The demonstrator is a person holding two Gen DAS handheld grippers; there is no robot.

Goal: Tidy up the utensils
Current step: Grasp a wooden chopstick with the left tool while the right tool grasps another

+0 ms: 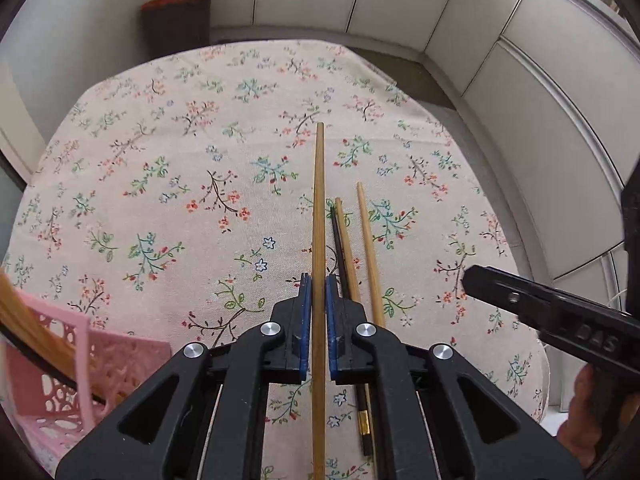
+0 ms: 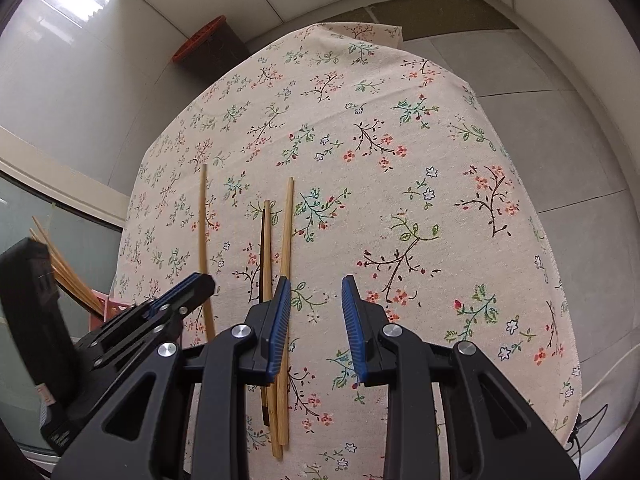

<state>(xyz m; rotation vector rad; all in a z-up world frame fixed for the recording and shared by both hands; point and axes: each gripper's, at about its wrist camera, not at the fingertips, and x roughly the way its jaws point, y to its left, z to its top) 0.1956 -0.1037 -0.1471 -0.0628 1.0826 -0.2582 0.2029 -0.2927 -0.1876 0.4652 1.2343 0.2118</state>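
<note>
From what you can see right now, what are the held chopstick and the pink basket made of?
The held chopstick looks like bamboo or pale wood: matt tan, faint grain. The pink basket looks like moulded plastic: even colour, cut-out lattice walls.

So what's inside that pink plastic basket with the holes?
The pink plastic basket holds several light wooden chopsticks and one dark one, leaning out. Their lower ends and the basket's bottom are hidden from view.
</note>
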